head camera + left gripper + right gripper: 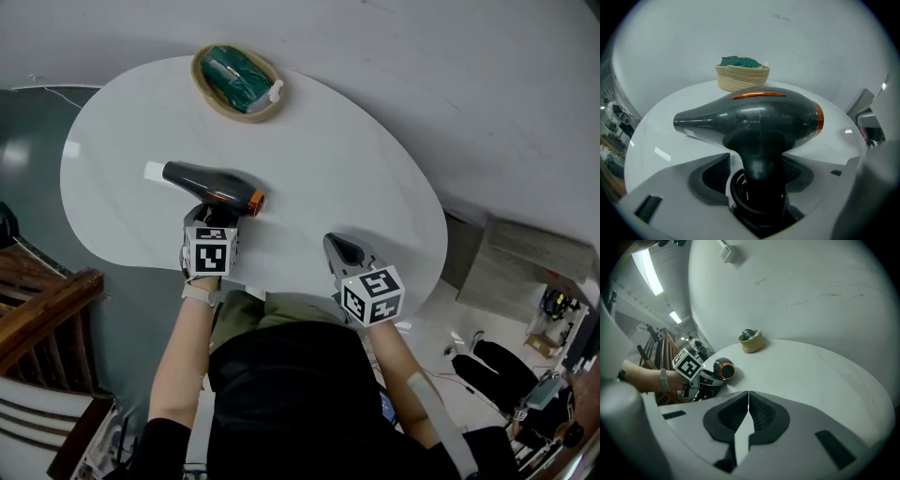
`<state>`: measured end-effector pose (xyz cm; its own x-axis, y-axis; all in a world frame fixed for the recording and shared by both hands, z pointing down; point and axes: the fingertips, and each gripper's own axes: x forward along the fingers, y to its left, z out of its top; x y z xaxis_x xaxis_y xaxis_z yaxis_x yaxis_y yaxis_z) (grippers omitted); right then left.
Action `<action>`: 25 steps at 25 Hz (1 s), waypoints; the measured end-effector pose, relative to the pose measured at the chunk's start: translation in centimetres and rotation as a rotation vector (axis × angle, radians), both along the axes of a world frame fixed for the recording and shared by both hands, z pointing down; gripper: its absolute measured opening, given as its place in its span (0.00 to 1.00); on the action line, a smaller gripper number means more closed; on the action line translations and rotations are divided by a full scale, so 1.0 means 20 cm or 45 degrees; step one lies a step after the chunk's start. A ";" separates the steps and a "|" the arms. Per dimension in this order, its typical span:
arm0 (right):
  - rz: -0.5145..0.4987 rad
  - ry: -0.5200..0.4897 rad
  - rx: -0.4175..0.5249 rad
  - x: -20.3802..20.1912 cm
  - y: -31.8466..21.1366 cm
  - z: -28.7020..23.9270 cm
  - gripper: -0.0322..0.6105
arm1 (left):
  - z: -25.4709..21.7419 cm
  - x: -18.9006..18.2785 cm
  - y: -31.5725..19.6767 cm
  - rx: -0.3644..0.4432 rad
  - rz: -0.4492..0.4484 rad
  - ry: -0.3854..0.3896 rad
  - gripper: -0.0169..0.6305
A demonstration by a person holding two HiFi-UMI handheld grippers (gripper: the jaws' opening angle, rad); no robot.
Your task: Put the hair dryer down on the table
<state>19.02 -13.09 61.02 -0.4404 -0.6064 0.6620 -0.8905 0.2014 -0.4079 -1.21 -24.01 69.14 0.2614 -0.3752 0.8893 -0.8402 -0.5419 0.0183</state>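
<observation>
A dark grey hair dryer point(211, 185) with an orange ring at its back lies on the white oval table point(328, 169), nozzle pointing left. In the left gripper view the hair dryer point(754, 112) fills the middle, its handle and coiled black cord point(740, 194) reaching back between the jaws. My left gripper point(211, 216) stands open around that handle, with a thin gap showing beside the left pad. My right gripper point(343, 249) is shut and empty over the table's near edge, right of the dryer. Its view shows the hair dryer point(723, 369) at the left.
A woven basket point(239, 82) holding a green packet sits at the table's far edge, and shows as the basket point(742, 76) behind the dryer. Wooden furniture point(37, 309) stands at the left, a pale box point(525, 258) at the right.
</observation>
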 end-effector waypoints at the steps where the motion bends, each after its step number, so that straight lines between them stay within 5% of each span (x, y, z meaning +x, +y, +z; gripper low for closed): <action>1: -0.001 0.004 0.001 0.00 0.00 0.00 0.08 | 0.00 0.00 0.00 -0.001 -0.002 0.001 0.47; 15: -0.067 0.058 0.051 -0.12 0.03 -0.12 0.08 | -0.15 -0.05 0.06 0.013 -0.033 0.113 0.49; 25: -0.169 0.087 0.130 -0.36 0.11 -0.27 0.08 | -0.36 -0.23 0.17 0.115 -0.133 0.262 0.43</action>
